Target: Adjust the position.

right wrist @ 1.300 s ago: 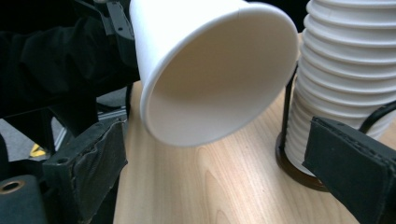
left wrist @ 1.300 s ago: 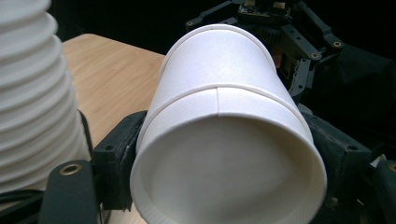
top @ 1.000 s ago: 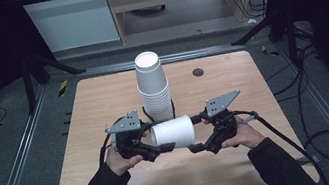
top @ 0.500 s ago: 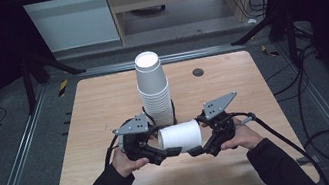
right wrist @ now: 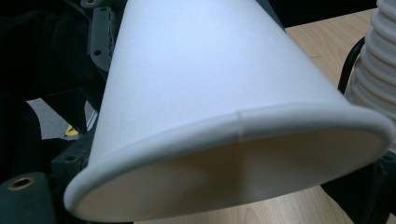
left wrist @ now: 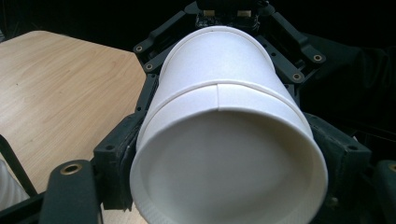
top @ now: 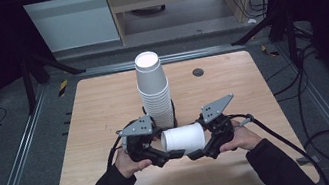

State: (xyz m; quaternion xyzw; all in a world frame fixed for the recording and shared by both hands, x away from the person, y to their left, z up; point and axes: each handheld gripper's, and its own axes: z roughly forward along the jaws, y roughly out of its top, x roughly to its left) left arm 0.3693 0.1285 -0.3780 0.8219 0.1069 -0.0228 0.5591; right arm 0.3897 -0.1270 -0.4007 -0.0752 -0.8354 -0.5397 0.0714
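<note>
You hold 1 white paper cup (top: 184, 139) sideways between your 2 grippers, above the near middle of the wooden table (top: 95, 114). In the high view your left gripper (top: 176, 153) meets the cup's left end and your right gripper (top: 195, 155) meets its right end, with a hand behind each.

From the left gripper view the cup's base (left wrist: 229, 172) faces the camera, recessed inside its rim, and a seam line circles the wall farther along. Black jaws flank the base on both sides, pressed against the cup's wall, so your left gripper is grasping the cup. Beyond the cup, your right gripper's black frame (left wrist: 299, 51) closes around the far end.

From the right gripper view the cup's open mouth (right wrist: 233, 177) faces the camera, its rolled rim squeezed into a flattened oval. A jaw shows at the lower left beside the rim; I cannot tell from these views whether your right gripper is clenched on the cup or merely cradling it.

Just behind the held cup stands a tall stack of white cups (top: 154, 91), upside down. A small dark disc (top: 197, 72) lies on the table toward the far right.
</note>
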